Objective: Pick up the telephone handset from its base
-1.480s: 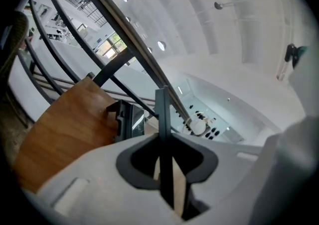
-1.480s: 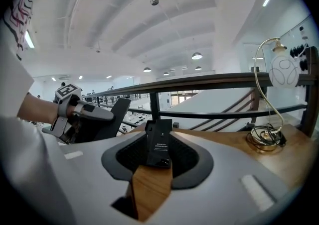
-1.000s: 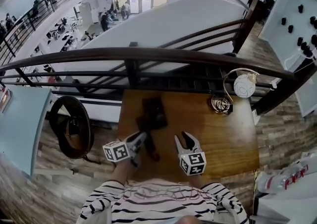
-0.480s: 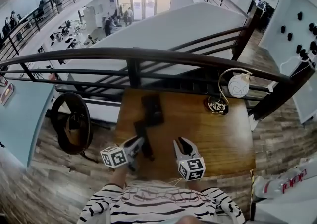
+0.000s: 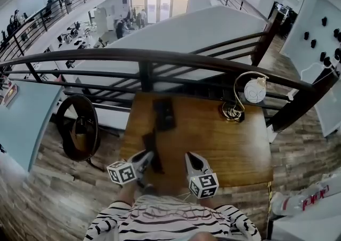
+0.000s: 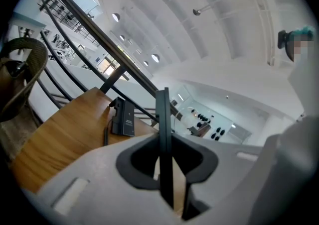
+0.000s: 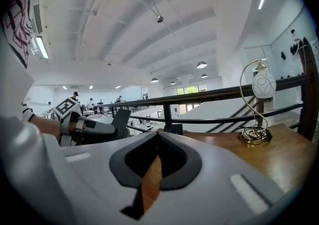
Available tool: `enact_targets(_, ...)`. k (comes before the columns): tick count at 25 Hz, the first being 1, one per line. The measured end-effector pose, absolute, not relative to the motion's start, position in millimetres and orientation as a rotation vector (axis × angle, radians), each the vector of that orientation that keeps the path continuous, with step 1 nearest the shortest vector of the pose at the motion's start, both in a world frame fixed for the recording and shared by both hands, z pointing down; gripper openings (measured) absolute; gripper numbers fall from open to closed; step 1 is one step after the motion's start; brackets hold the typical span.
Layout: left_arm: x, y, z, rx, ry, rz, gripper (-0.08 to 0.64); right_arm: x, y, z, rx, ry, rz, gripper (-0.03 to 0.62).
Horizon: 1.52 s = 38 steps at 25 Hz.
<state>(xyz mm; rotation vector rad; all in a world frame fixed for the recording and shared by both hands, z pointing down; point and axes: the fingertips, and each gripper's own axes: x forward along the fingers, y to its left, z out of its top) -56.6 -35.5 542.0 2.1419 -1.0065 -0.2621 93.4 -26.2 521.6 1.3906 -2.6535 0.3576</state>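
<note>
Left gripper: jaws are standing partly closed and pressing on the handset, a thin dark slab that is showing edge-on between them in the left gripper view. Handset is being held apart from the base, over the near part of the tabletop. Base is sitting toward the tabletop's far edge, just below the railing. Right gripper: jaws are meeting tip to tip, gripping nothing, and it is hovering beside the left gripper at the near edge. Lamp with a white globe is standing at the far right corner, well apart from the base.
</note>
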Motion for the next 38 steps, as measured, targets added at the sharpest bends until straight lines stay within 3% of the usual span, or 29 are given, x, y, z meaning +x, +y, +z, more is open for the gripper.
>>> enact_targets(38, -43, 13, 550, 2.142, -1.018, -0.252, 0.072, 100, 18, 535, 1.346, -2.626, 0.353, 0.000)
